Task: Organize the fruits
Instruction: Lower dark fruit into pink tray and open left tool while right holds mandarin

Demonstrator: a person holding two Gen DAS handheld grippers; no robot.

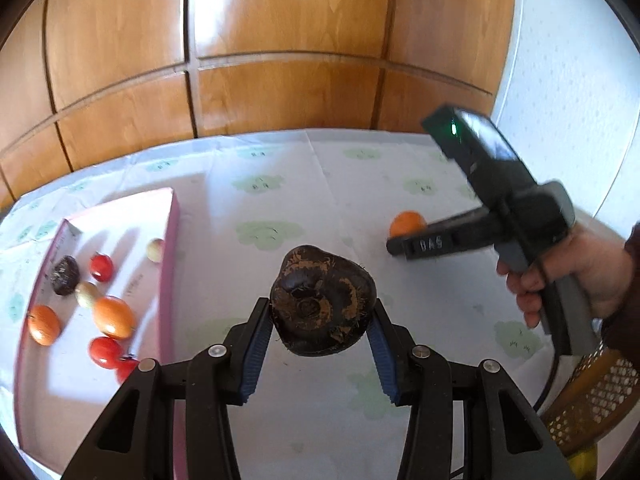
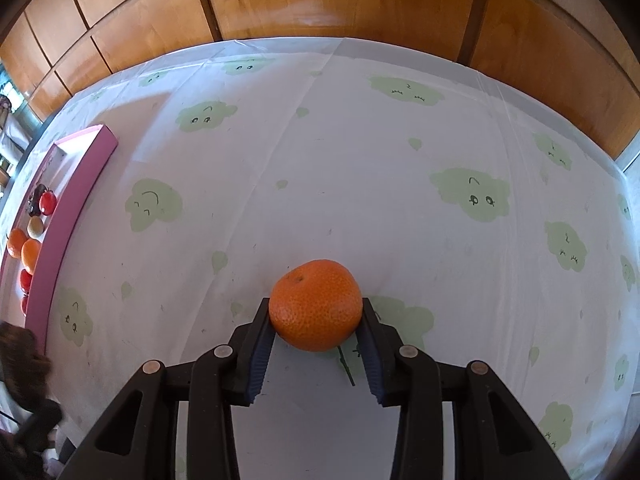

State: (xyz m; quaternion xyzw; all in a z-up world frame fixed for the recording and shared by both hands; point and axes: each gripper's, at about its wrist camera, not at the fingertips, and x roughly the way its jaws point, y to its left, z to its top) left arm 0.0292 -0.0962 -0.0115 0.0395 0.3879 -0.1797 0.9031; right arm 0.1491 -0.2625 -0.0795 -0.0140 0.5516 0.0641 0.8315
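Observation:
My left gripper [image 1: 320, 312] is shut on a dark brown, rough fruit [image 1: 322, 300] and holds it above the tablecloth, right of the pink box [image 1: 170, 280]. The box holds several fruits: oranges [image 1: 114, 317], red tomatoes [image 1: 105, 352], a dark fruit [image 1: 65, 275] and pale ones. My right gripper [image 2: 316, 314] is shut on an orange mandarin [image 2: 316, 304] at the table surface. The mandarin also shows in the left wrist view [image 1: 407, 223], behind the right gripper's fingers [image 1: 424, 245]. The pink box lies at the far left in the right wrist view [image 2: 72, 216].
A white tablecloth with green cloud prints [image 2: 360, 160] covers the table. Wooden panelling [image 1: 280, 60] stands behind the far edge. A person's hand [image 1: 580, 276] holds the right gripper. A perforated golden object [image 1: 592, 396] is at the lower right.

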